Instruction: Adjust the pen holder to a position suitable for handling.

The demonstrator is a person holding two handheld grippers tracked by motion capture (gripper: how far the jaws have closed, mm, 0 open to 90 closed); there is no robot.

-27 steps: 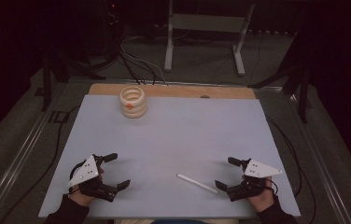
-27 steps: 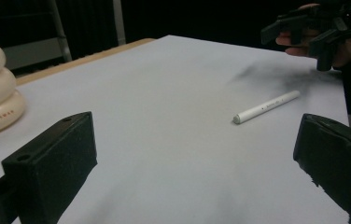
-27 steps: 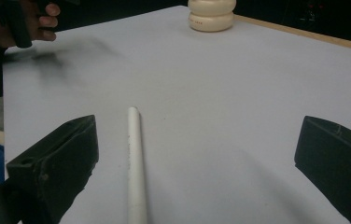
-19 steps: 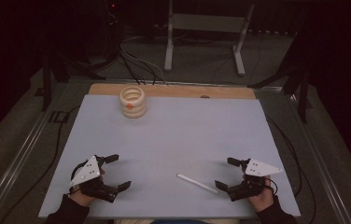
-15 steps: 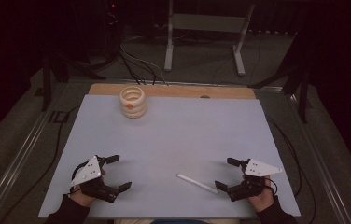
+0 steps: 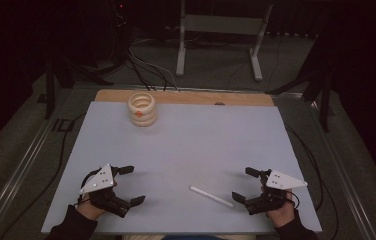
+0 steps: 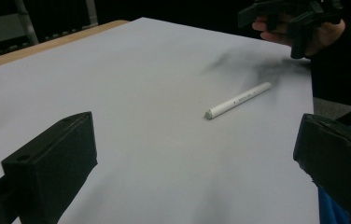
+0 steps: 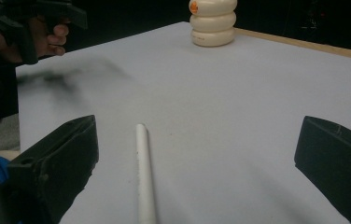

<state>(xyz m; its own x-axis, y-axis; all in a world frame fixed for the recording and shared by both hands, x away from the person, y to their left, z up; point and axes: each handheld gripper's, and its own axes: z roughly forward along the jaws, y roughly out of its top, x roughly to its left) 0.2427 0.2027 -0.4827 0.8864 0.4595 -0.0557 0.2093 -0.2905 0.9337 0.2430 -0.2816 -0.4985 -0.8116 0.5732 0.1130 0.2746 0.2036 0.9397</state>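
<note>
A thin white stick (image 6: pixel 211 196) lies flat on the pale grey table top (image 6: pixel 191 150), near the front edge and right of centre. It shows too as a stick (image 7: pixel 237 100) in the left gripper view and as a stick (image 8: pixel 144 175) in the right gripper view. A cream ribbed holder of stacked rings (image 6: pixel 142 109) stands at the back left; the same holder (image 8: pixel 212 21) is far off in the right gripper view. My left gripper (image 6: pixel 131 185) rests at the front left, open and empty. My right gripper (image 6: pixel 242 184) sits open just right of the stick, not touching it.
A wooden strip (image 6: pixel 186 97) edges the far side of the table. Behind it are a metal stand (image 6: pixel 218 35) and cables (image 6: pixel 146 65) on the dark floor. A person's hands and dark sleeves come in from the front edge.
</note>
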